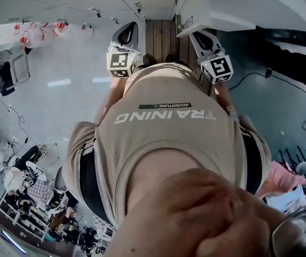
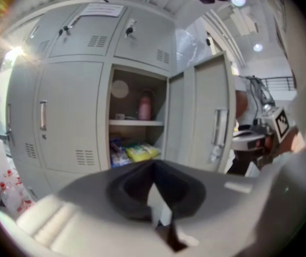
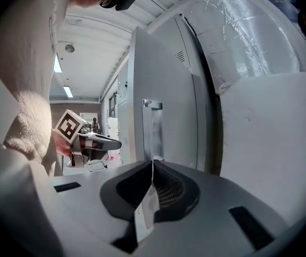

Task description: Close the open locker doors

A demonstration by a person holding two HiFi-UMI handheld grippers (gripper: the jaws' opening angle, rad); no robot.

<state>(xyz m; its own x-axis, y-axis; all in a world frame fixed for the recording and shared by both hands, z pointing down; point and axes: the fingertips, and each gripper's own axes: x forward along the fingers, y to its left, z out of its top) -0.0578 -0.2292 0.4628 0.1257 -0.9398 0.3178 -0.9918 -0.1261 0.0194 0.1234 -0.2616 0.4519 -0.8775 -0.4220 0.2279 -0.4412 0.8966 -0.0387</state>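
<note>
Grey painted sheet metal makes up the whole locker bank. The open door (image 3: 161, 84) stands just ahead of the right gripper (image 3: 153, 183), a flat, smooth panel w/ small vent slots (image 3: 180, 56) high up and a bright vertical bar handle (image 3: 153, 127) directly above the jaw tips. The right jaws are pressed together w/ nothing between them. The left gripper (image 2: 154, 191) is the same, closed and empty. From it the door sits ahead and to the right, swung well out. The open compartment (image 2: 136, 98) is straight ahead above the jaws.

The step in hand is prob. the push itself. Best bet: use the closed right tips as a blunt pusher on the flat face near the handle side, far from the hinge, for leverage. Go steady through the arc, as thin metal likely rattles or bounces back if slammed. Press until the edge seats flush w/ the neighbouring closed door (image 2: 69, 116).

Inside, beyond the left jaws, are a pale shelf (image 2: 136, 122), a pink bottle (image 2: 144, 107) upright on it, and a soft, crinkly yellow packet (image 2: 140, 152) below. All look to sit inside the frame, so there should be no fouling.
</note>
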